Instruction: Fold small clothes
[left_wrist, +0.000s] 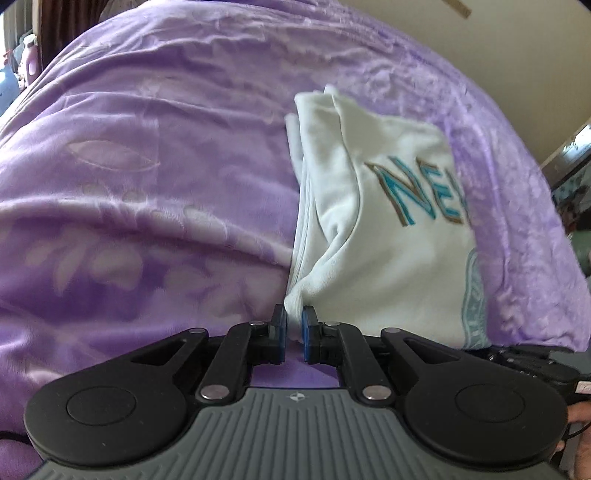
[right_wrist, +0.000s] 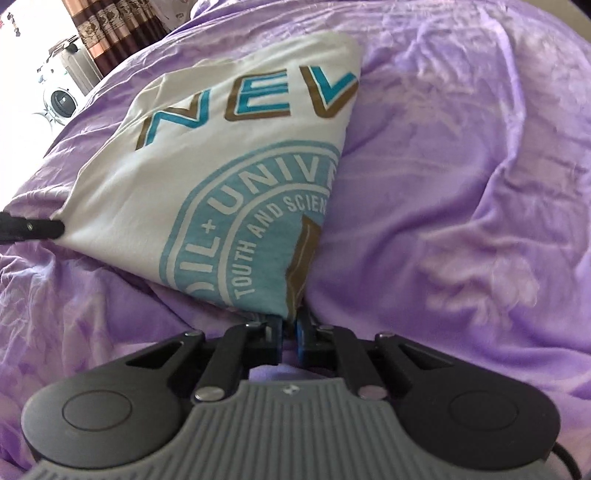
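Observation:
A white T-shirt (left_wrist: 388, 236) with teal and brown lettering and a teal round emblem lies partly folded on a purple bedspread (left_wrist: 147, 184). My left gripper (left_wrist: 294, 325) is shut on the shirt's near left corner. In the right wrist view the shirt (right_wrist: 207, 192) is stretched between both grippers. My right gripper (right_wrist: 290, 326) is shut on the shirt's near right corner, at the emblem's edge. The left gripper's finger (right_wrist: 33, 229) shows at the left edge of that view, holding the other corner.
The purple bedspread (right_wrist: 461, 184) is wrinkled and spreads all around the shirt. A washing machine (right_wrist: 61, 99) and patterned curtains (right_wrist: 118, 33) stand beyond the bed's far left. A wall (left_wrist: 517, 55) rises at the right.

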